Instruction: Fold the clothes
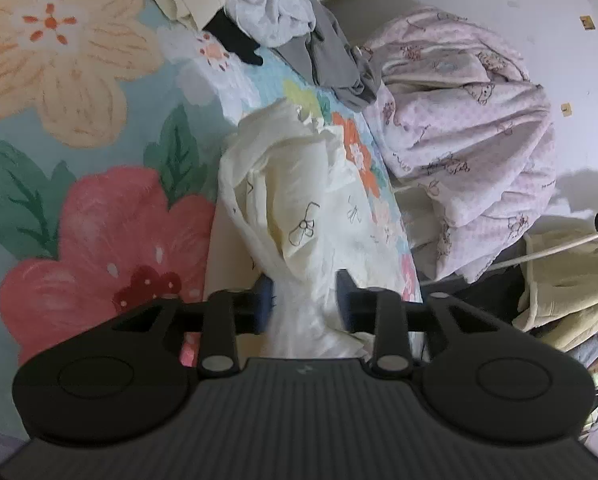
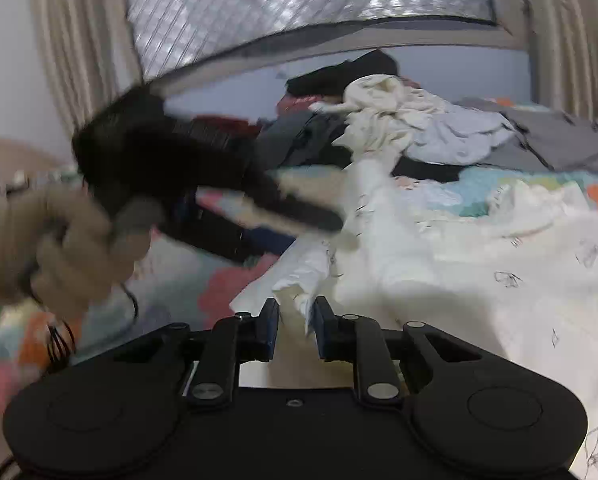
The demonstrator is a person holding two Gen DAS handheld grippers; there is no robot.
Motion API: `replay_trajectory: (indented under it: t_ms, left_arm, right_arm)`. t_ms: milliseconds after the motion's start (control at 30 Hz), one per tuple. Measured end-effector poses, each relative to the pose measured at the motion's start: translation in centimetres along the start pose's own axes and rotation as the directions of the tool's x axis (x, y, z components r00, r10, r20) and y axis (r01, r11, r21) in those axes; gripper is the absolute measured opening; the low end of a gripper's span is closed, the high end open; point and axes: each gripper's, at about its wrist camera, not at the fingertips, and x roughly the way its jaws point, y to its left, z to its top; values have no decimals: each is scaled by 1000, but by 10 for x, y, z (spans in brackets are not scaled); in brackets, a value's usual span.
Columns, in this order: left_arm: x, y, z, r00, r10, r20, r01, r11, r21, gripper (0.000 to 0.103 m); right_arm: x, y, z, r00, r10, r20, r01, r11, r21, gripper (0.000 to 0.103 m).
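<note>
Cream garment (image 1: 299,208) bunched between left gripper's (image 1: 305,300) parted jaws; right gripper (image 2: 297,328) pinching its edge

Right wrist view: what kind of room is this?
Likely a bedroom: a floral bedspread strewn with a clothes pile, and curtains beside a window covered in foil sheet.

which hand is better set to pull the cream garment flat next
Right, probably. The right gripper has a bunched edge of the cream garment between its narrow jaws; the left gripper straddles a thicker fold with a wider gap.
</note>
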Motion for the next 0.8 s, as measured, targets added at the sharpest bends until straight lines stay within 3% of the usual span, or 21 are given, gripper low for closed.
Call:
replay_trajectory:
  t_ms: [133, 200, 267, 300, 367, 400, 567, 633, 767, 800]
  left_arm:
    - [4, -1, -2, 1000, 10, -16, -10, 999, 30, 44]
    - [8, -2, -6, 999, 22, -37, -20, 998, 61, 32]
    - [11, -2, -10, 999, 17, -45, -13, 997, 76, 7]
    - [13, -2, -12, 999, 12, -49, -8, 997, 82, 7]
    - [15, 4, -14, 999, 8, -54, -5, 999, 51, 7]
    - [16, 7, -14, 999, 0, -52, 2, 1000, 22, 7]
    - [12, 13, -4, 996, -91, -19, 88, 990, -113, 6]
    - [8, 3, 1, 996, -90, -5, 89, 993, -84, 6]
    - [4, -24, 5, 998, -57, 21, 55, 997, 51, 6]
    - [3, -26, 6, 996, -79, 27, 78, 996, 47, 6]
  right_arm:
    - [5, 16, 3, 1000, -16, -14, 15, 998, -55, 24]
    - [0, 21, 4, 999, -38, -18, 37, 997, -64, 27]
    - [-8, 26, 5, 997, -76, -12, 75, 993, -88, 35]
    - [-15, 32, 4, 994, -107, 11, 108, 984, -140, 38]
    - [-27, 44, 4, 987, -153, 57, 162, 960, -230, 58]
    - [-30, 48, 5, 984, -166, 71, 179, 951, -251, 62]
    - [-28, 51, 1, 979, -200, 43, 203, 932, -300, 63]
    - [-20, 54, -6, 960, -280, 19, 267, 891, -368, 63]
    - [-5, 67, -16, 893, -444, 72, 407, 730, -549, 64]
    - [-2, 67, -16, 892, -446, 73, 407, 725, -556, 64]
